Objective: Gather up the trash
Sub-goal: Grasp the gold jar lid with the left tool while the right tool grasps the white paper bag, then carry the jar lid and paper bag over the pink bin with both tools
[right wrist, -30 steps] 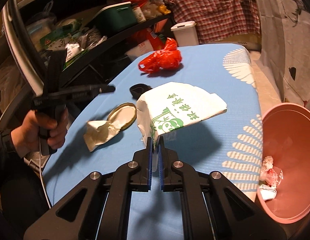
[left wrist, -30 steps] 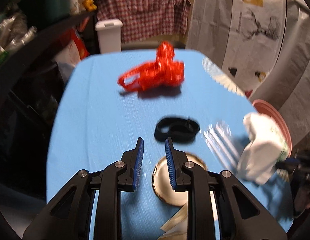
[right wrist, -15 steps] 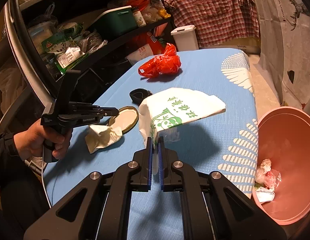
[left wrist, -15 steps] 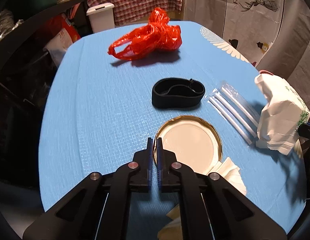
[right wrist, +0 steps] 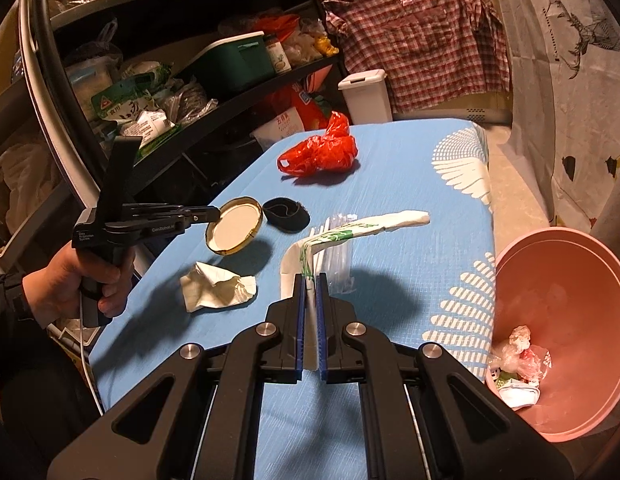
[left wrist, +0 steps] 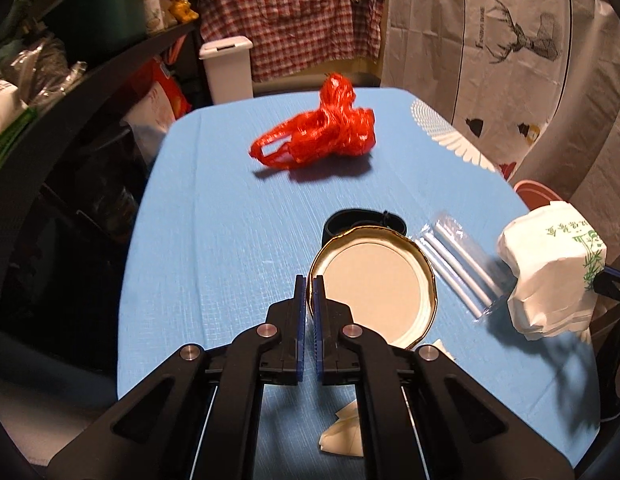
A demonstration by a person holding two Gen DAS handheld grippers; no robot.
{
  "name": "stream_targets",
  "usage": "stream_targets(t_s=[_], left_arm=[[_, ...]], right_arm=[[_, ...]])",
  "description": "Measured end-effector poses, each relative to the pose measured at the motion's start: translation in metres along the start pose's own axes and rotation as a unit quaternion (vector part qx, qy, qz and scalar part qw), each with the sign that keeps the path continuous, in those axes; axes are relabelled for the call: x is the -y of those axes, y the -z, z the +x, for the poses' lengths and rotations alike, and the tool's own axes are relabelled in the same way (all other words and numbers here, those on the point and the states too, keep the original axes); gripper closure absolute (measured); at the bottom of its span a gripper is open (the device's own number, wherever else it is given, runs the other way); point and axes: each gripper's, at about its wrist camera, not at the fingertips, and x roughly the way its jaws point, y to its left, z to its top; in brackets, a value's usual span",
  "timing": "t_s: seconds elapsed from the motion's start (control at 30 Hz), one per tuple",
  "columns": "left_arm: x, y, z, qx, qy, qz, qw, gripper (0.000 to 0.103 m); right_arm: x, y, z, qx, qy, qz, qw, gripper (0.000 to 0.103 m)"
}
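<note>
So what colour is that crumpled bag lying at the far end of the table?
Bright red bag, clearest in the right wrist view.

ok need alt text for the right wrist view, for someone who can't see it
The right gripper holds a white plastic bag with green print above a blue table, beside a pink bin holding some trash. Across the table, the left gripper pinches the rim of a gold jar lid above a crumpled tissue.
</note>
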Motion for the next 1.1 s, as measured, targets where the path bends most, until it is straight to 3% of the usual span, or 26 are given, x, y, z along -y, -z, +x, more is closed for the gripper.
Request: stream_targets(t_s=[0.73,1.1], left_arm=[[0.039,-0.004,-0.040,0.033,0.022,-0.003,0.9992,0.100],[0.094,-0.010,-0.053,0.038,0.048,0.024,0.9978,0.100]], right_arm=[[0.019,-0.025,-0.070,0.070,0.039,0.019,0.997,0.097],[0.065,-0.039,-0.122,0.100,0.089,0.042,0.990,0.097]])
